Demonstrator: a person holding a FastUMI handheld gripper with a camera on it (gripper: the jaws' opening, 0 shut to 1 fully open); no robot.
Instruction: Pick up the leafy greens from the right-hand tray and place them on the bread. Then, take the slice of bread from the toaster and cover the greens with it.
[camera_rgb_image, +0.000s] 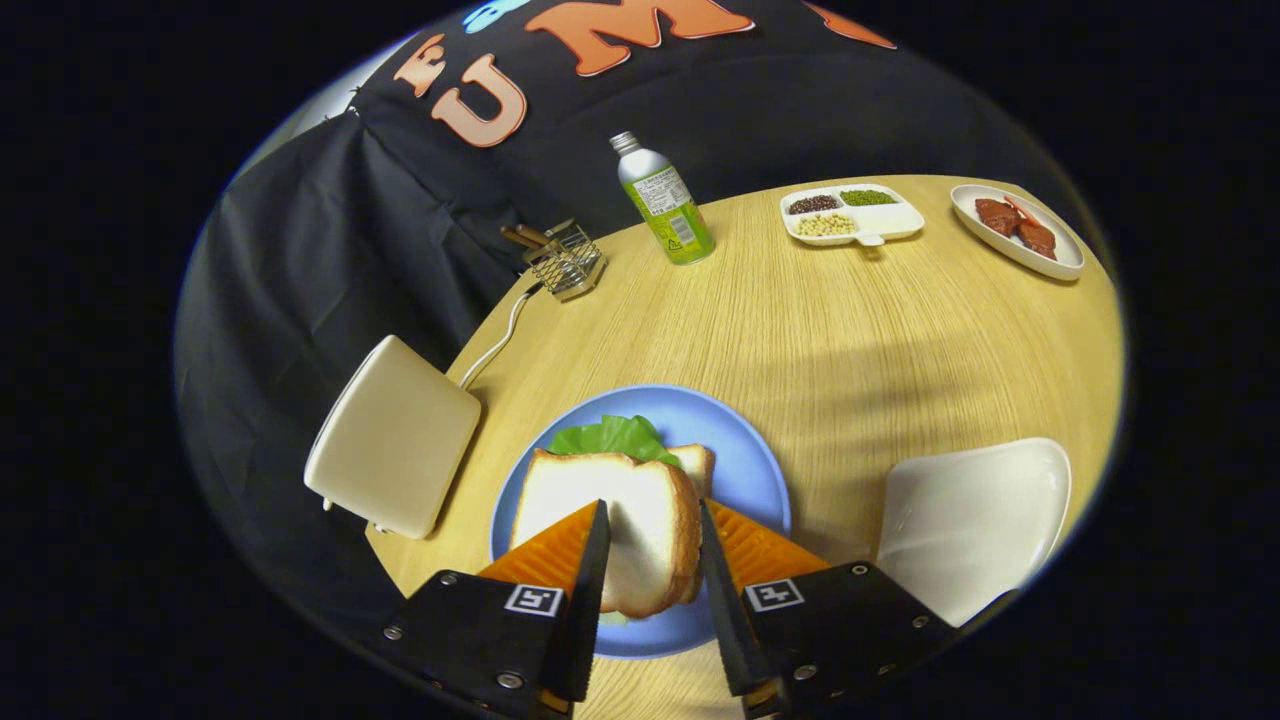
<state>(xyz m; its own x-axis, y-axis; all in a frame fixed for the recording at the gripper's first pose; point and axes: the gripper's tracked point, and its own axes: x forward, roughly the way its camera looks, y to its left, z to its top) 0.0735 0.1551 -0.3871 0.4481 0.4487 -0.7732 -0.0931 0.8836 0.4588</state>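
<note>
The gripper holds a bread slice on edge, both fingers pressed against its faces, just above the blue plate. Beneath and beyond it lie the greens, with a bit of the lower bread peeking out beside them. So the greens are already placed, and this looks like the covering step. The toaster stands left of the plate, the white tray to the right. Next, I'd judge, the slice needs tipping flat and squaring over the greens before the fingers let go, or it may slide off the leaf.
</note>
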